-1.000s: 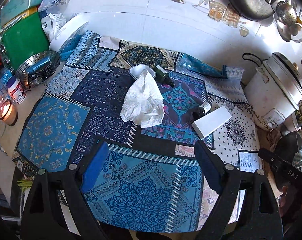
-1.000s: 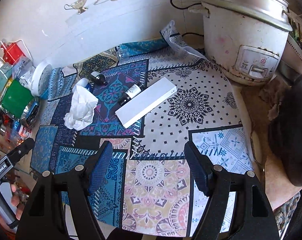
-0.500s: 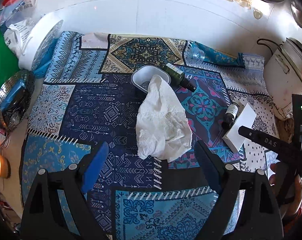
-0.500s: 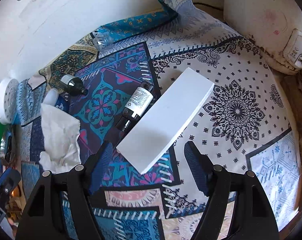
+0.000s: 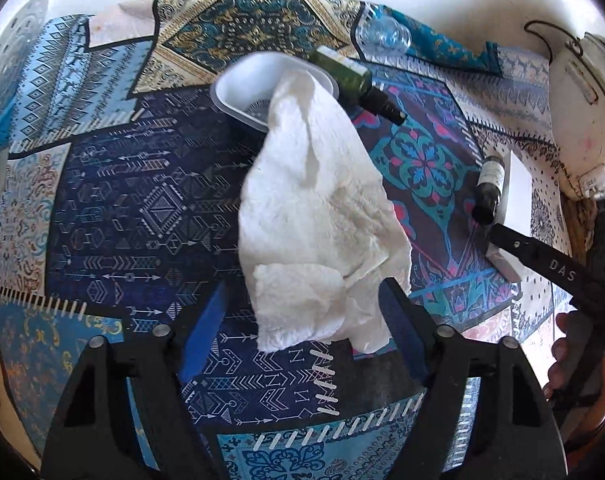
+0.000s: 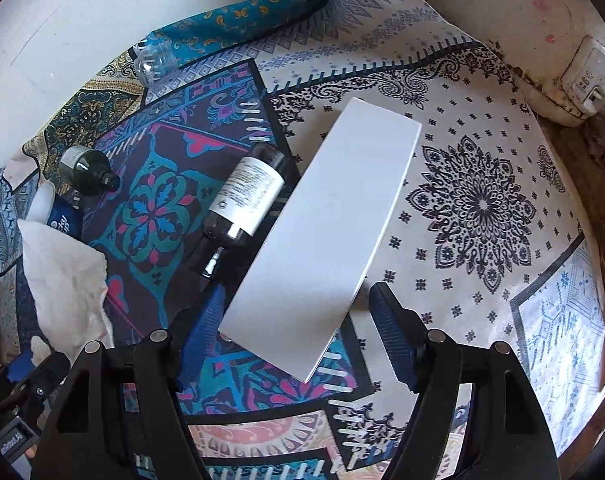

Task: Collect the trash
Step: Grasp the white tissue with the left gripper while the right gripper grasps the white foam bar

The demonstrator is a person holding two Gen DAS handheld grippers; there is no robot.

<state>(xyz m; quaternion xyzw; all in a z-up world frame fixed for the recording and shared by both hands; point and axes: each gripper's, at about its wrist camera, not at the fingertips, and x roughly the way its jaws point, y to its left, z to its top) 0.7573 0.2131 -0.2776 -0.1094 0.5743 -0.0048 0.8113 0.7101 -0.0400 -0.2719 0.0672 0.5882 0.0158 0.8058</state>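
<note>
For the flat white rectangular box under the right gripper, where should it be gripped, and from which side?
Grip the flat white rectangular box across its narrow width at the near end, coming from above along its length. It lies flat on the patterned cloth, and the open right gripper already straddles that end. The dark labelled bottle crowds its left edge farther up, so stay low.

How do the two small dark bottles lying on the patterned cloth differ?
The labelled bottle carries a large white printed label; the green bottle has only a small pale one near its base. The labelled bottle lies beside the white box; the green bottle lies against the white tray. Both lie on their sides, capped.
</note>
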